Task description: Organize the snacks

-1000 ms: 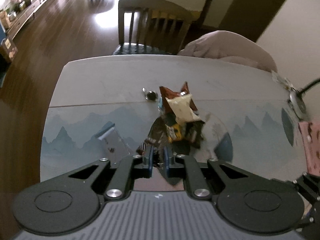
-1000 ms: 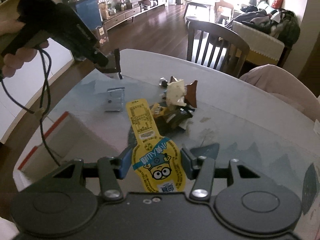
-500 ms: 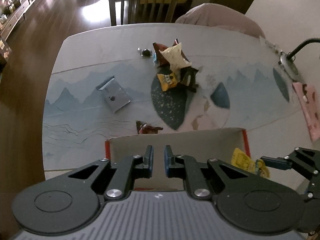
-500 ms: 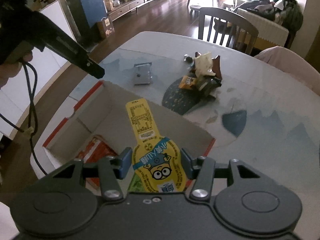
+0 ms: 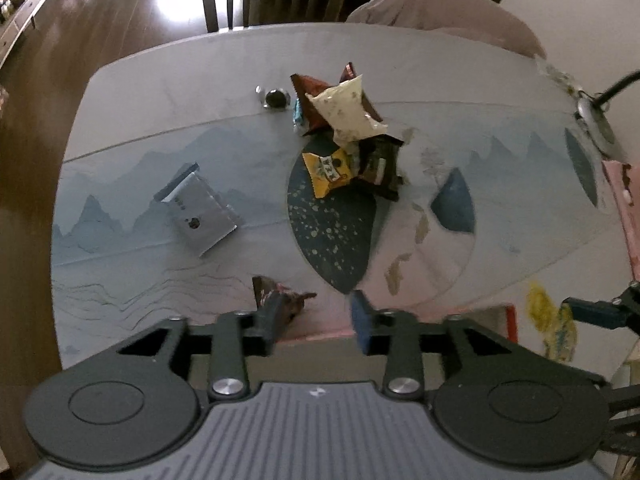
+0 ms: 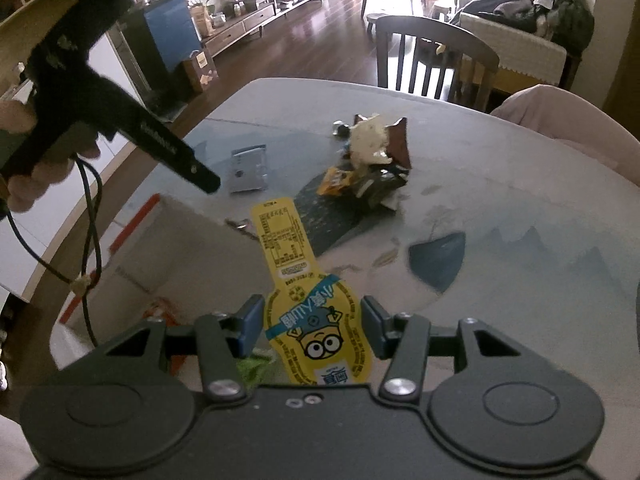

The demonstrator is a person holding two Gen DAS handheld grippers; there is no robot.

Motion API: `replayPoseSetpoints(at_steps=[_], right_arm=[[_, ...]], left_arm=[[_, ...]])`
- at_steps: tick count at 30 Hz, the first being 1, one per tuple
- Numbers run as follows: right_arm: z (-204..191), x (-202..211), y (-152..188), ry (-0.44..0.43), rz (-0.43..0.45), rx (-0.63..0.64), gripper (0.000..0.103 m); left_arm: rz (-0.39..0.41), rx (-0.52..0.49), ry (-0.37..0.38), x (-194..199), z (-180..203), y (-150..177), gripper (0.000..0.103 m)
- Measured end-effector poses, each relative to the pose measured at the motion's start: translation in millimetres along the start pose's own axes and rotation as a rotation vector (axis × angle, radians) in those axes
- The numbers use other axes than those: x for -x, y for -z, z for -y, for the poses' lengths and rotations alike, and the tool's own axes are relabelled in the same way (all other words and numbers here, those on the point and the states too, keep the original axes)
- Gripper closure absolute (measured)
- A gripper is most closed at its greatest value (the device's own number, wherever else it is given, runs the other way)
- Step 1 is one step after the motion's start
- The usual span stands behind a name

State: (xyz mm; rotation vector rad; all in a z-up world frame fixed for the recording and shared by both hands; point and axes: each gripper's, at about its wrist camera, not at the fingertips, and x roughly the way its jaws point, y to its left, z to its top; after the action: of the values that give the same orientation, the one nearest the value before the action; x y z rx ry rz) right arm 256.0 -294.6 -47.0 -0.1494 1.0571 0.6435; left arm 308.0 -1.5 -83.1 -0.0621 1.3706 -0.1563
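My left gripper (image 5: 316, 322) points down over the far wall of the cardboard box (image 6: 172, 248); its jaws are opening and nothing is between them. A dark brown wrapper (image 5: 282, 294) lies just past the left finger, by the box's far rim. My right gripper (image 6: 314, 326) is shut on a long yellow packet (image 6: 304, 312) with a cartoon face, held above the box's near corner. That packet also shows at the right edge of the left wrist view (image 5: 552, 324). A pile of snacks (image 5: 348, 136) sits mid-table.
A silver packet (image 5: 200, 208) lies left of the pile and a small dark round object (image 5: 276, 98) behind it. An orange packet (image 6: 160, 312) lies inside the box. A chair (image 6: 436, 60) stands at the table's far side. A person's hand (image 6: 24, 160) holds the left gripper (image 6: 160, 140).
The left jaws, shut on a dark wrapper a second ago, have parted, and the wrapper lies by the box rim. Both grippers came back from the pile to the box and sank.
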Motion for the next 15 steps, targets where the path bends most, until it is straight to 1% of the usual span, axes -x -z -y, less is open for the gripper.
replayPoseSetpoints(at_steps=[1, 2, 3, 5, 8, 10, 11, 13, 15], right_arm=[[6.1, -3.5, -3.6, -0.010, -0.002, 0.000, 0.052], [11.5, -6.2, -6.8, -0.018, -0.005, 0.000, 0.052], [17.0, -9.7, -10.2, -0.025, -0.009, 0.001, 0.052], [27.7, -18.3, -17.5, -0.037, -0.019, 0.009, 0.052], [41.0, -32.8, -27.0, -0.058, -0.039, 0.014, 0.052], [46.7, -44.0, -32.6, -0.067, -0.052, 0.020, 0.052], [49.1, -49.8, -35.4, -0.076, -0.060, 0.023, 0.052], [51.9, -58.1, -40.0, -0.087, -0.070, 0.030, 0.052], [53.4, -66.2, -42.6, -0.100, -0.079, 0.036, 0.052]], left_arm=[[-0.009, 0.005, -0.003, -5.9, -2.0, -3.6, 0.048], [-0.022, 0.015, -0.007, -12.9, -4.5, -7.7, 0.036], [-0.040, 0.024, -0.005, -20.4, -7.8, -11.8, 0.030], [-0.081, 0.035, 0.004, -35.3, -12.9, -18.8, 0.029], [-0.172, 0.060, -0.003, -63.6, -21.3, -26.3, 0.029], [-0.243, 0.095, -0.021, -84.4, -28.5, -29.6, 0.029], [-0.268, 0.117, -0.036, -94.1, -32.5, -31.1, 0.029], [-0.308, 0.145, -0.038, -110.0, -37.4, -32.6, 0.029], [-0.353, 0.158, -0.051, -123.7, -40.1, -31.9, 0.029]])
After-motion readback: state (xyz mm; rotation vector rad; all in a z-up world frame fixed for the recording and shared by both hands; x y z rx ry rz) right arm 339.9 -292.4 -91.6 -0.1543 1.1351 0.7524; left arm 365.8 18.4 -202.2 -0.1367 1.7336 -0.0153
